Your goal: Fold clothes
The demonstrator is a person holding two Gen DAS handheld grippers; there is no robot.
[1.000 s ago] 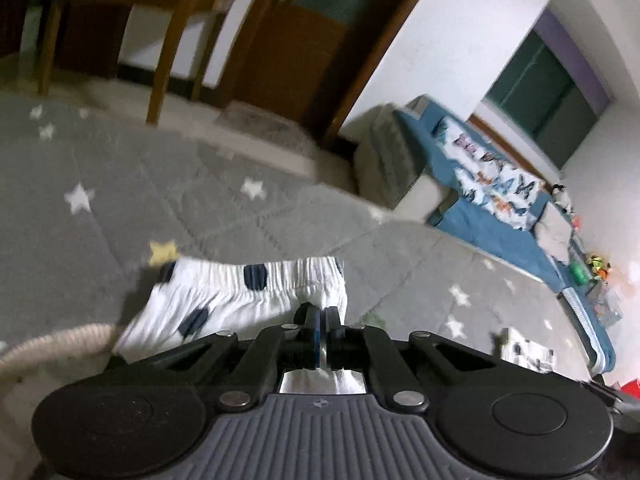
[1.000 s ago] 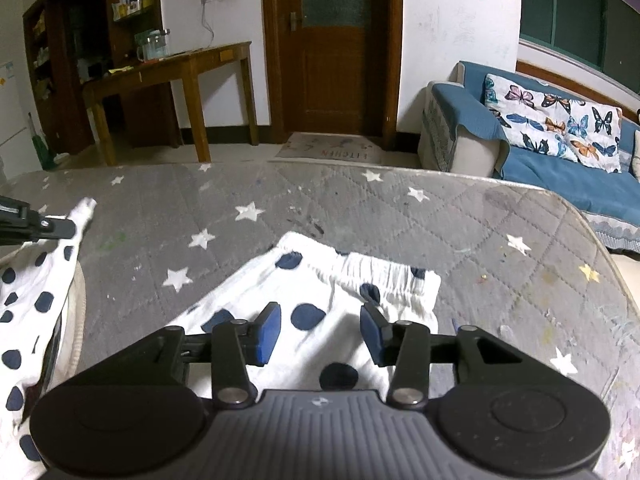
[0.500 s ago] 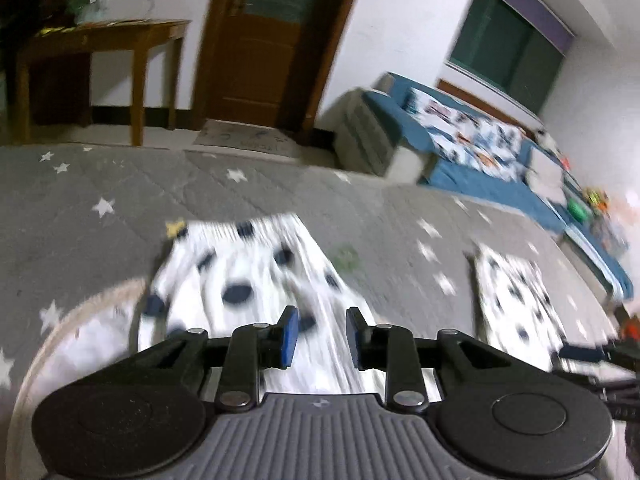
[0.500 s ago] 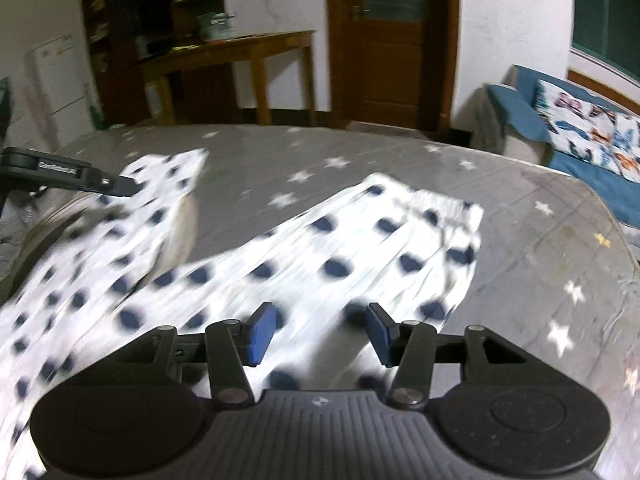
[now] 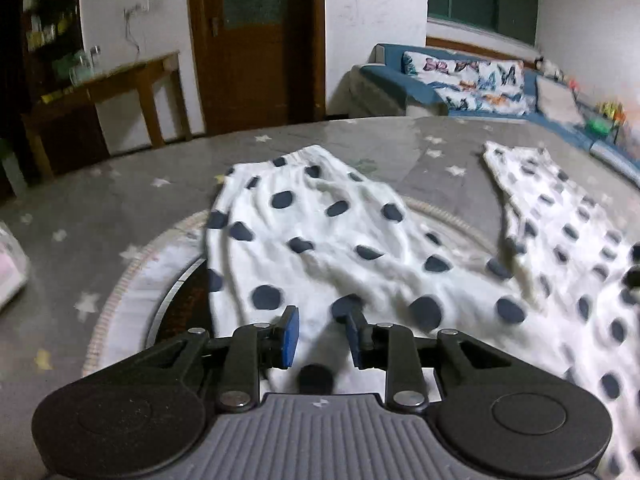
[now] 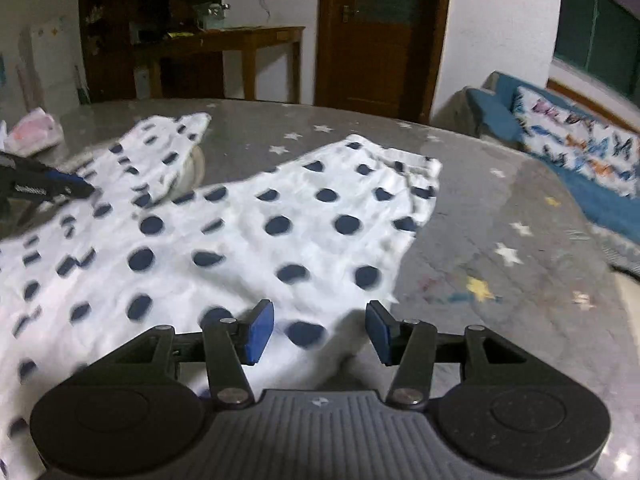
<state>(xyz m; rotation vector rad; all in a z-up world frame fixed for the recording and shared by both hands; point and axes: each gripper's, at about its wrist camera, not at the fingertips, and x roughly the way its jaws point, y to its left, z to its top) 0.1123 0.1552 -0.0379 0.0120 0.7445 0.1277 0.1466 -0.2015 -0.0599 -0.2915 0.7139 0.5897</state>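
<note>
A white garment with dark blue polka dots (image 5: 320,232) lies spread over a grey star-patterned quilt (image 5: 120,200), with another part of it off to the right (image 5: 560,216). My left gripper (image 5: 322,334) hovers over its near edge, open; the cloth lies below the gap and the pads are not pressing it. The right wrist view shows the same garment (image 6: 280,208) stretching left and away. My right gripper (image 6: 318,334) is open above its near right edge, holding nothing. The left gripper's fingers (image 6: 52,186) show over the cloth at that view's left edge.
A round rope-edged mat (image 5: 132,264) lies partly under the garment. A pink-and-white bundle (image 6: 34,132) sits on the quilt's far left. Beyond the quilt stand a wooden table (image 6: 248,40), a brown door (image 6: 380,32) and a blue sofa with butterfly cushions (image 5: 464,76).
My left gripper went from shut to open and rolled level. Both grippers drew back toward the near edge, so more of the spread garment now shows.
</note>
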